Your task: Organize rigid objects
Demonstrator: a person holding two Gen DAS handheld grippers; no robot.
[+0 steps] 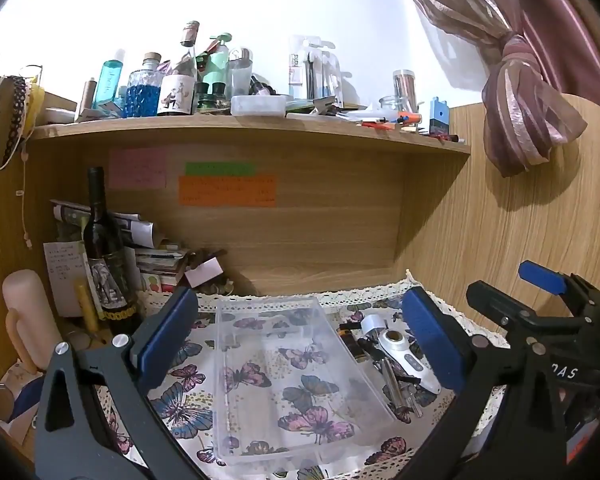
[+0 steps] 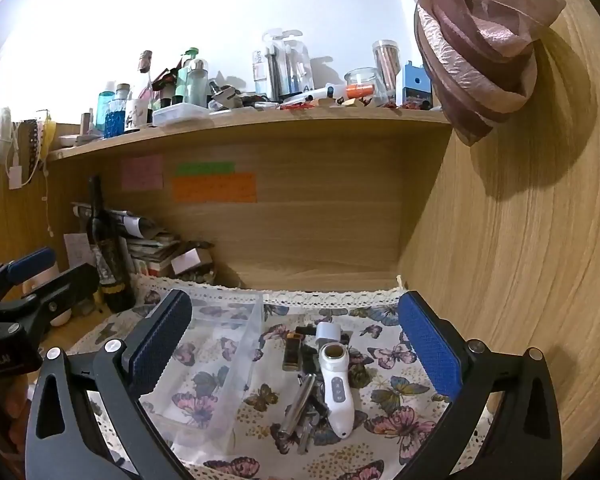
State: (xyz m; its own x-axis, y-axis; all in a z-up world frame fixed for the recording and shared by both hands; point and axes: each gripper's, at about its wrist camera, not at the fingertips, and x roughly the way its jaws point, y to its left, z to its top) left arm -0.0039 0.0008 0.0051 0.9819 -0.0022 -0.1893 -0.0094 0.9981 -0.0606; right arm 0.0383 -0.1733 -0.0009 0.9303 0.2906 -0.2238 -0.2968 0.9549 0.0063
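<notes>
A clear plastic box (image 1: pixel 260 436) lies empty on the butterfly cloth; it also shows in the right wrist view (image 2: pixel 236 372). To its right lies a pile of small objects: a white handheld device (image 2: pixel 337 390) (image 1: pixel 406 354), a silver metal tube (image 2: pixel 298 408) (image 1: pixel 392 384), a dark lighter-like piece (image 2: pixel 293 354) (image 1: pixel 350 340) and a silver cap (image 2: pixel 329 332). My left gripper (image 1: pixel 300 340) is open above the box. My right gripper (image 2: pixel 296 344) is open above the pile. Neither holds anything.
A dark wine bottle (image 1: pixel 104 248), stacked papers and books (image 1: pixel 152 248) and a pink cylinder (image 1: pixel 28 312) stand at the back left. A cluttered shelf (image 1: pixel 240 126) runs overhead. A wooden side panel (image 2: pixel 500 260) bounds the right. A curtain knot (image 1: pixel 528 108) hangs there.
</notes>
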